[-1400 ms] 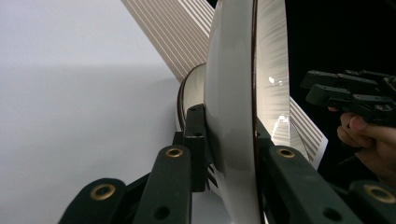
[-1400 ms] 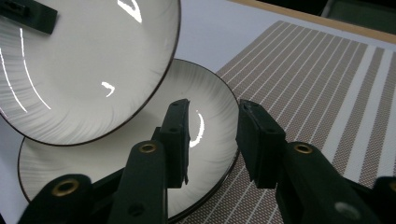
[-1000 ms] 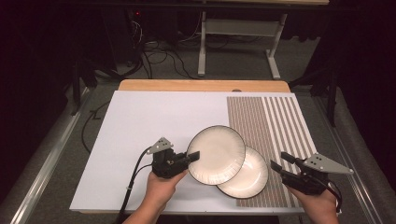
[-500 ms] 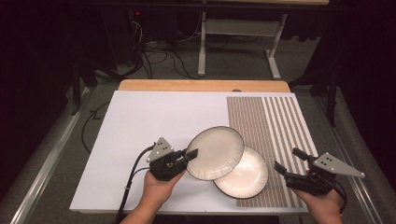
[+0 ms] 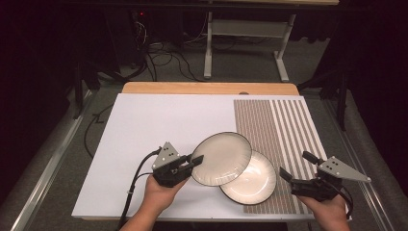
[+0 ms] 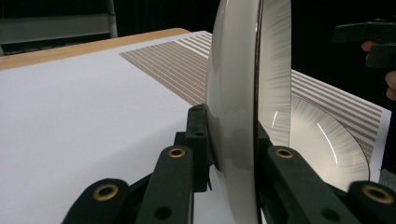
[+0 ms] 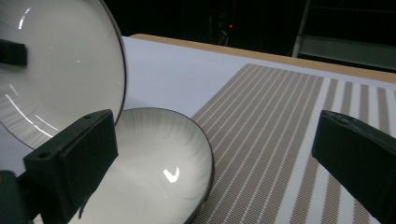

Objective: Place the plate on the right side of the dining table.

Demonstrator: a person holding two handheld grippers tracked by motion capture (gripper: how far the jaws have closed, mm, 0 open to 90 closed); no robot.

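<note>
Appearing rigid, glazed and breakable, the upper plate [image 5: 222, 158] is held at its rim by the left gripper [image 5: 186, 165], while the right gripper [image 5: 296, 167] is held wide, empty.

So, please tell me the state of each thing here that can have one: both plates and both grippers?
Upper plate: lifted and tilted, gripped at its rim.
Lower plate: flat on the mat, partly under the upper plate.
Left gripper: shut on the upper plate.
Right gripper: open, holding nothing, beside the lower plate.
</note>
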